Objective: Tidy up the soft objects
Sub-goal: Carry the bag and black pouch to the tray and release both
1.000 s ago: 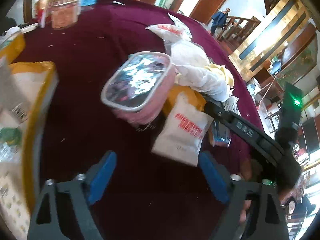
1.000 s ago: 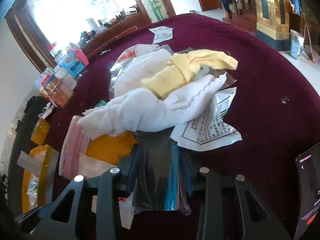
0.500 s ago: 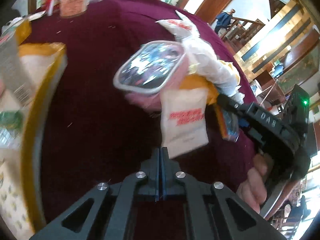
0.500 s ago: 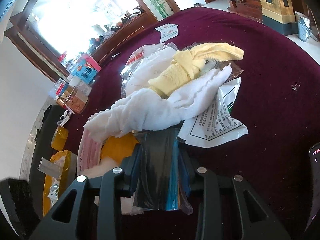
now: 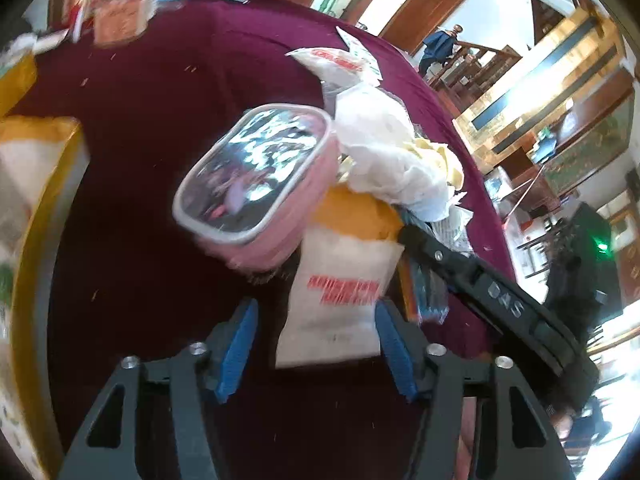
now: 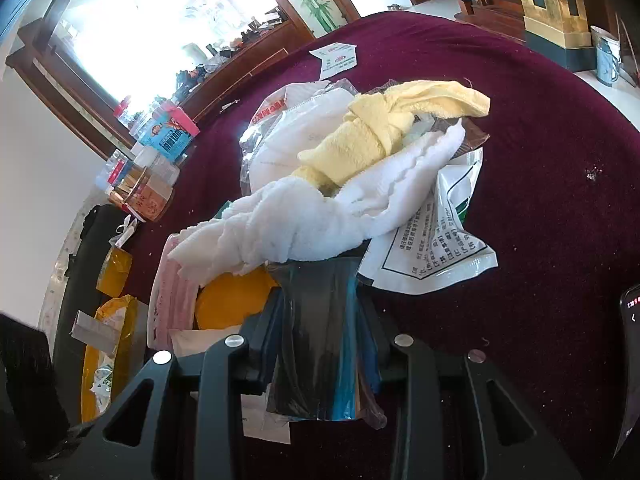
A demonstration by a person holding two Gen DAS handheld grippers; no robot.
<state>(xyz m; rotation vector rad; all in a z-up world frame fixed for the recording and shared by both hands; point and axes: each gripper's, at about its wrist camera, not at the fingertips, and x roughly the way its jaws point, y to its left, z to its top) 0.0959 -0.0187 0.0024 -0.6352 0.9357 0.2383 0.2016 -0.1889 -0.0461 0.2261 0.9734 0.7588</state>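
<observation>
On the maroon tablecloth (image 5: 140,120) a soft pile holds a white towel (image 6: 304,220), a knotted yellow towel (image 6: 376,132), a pink pouch with a clear lid (image 5: 256,176) and a white packet with red print (image 5: 340,300). My left gripper (image 5: 316,346) is opening. That packet's near end lies between its blue pads (image 5: 240,344), and the left pad stands clear of it. My right gripper (image 6: 320,320) is shut on a dark shiny packet with a blue edge (image 6: 320,344) that runs under the white towel. It also shows as a black arm, the right gripper (image 5: 500,304), beside the pile.
Jars and a blue box (image 6: 168,136) stand at the back left. Yellow bags (image 5: 36,184) lie along the left edge beside a black bag (image 6: 84,264). A phone (image 6: 631,360) lies at the right. A white printed bag (image 6: 432,252) sticks out from under the towels. A person stands on the far stairs.
My left gripper went from wide open to fully shut and has parted again, with the red-printed packet now between its pads. The right gripper keeps its hold on the dark packet.
</observation>
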